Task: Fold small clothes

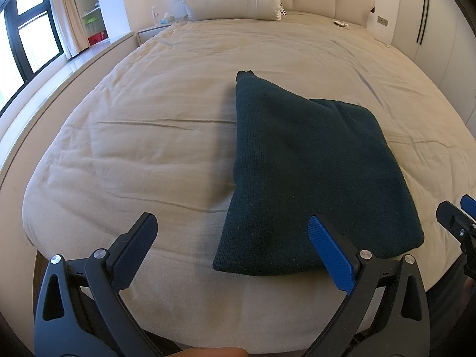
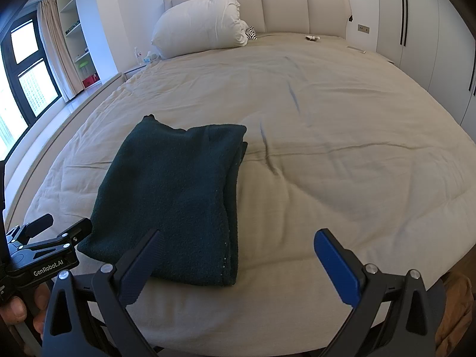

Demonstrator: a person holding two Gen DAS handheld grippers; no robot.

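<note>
A dark green knitted garment (image 1: pixel 309 175) lies folded flat into a rough rectangle on the bed (image 1: pixel 148 136), close to its near edge. One narrow end sticks out toward the headboard; layered edges show along its right side.

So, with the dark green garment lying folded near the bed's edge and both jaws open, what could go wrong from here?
1. The dark green knitted garment lies close to the front edge of the beige bed sheet; a pull toward the person might drag it off.
2. Its layers look thick at the right edge, so the open right gripper may pinch only some of them.
3. The open left gripper could catch the loose, wrinkled sheet together with the garment.
</note>
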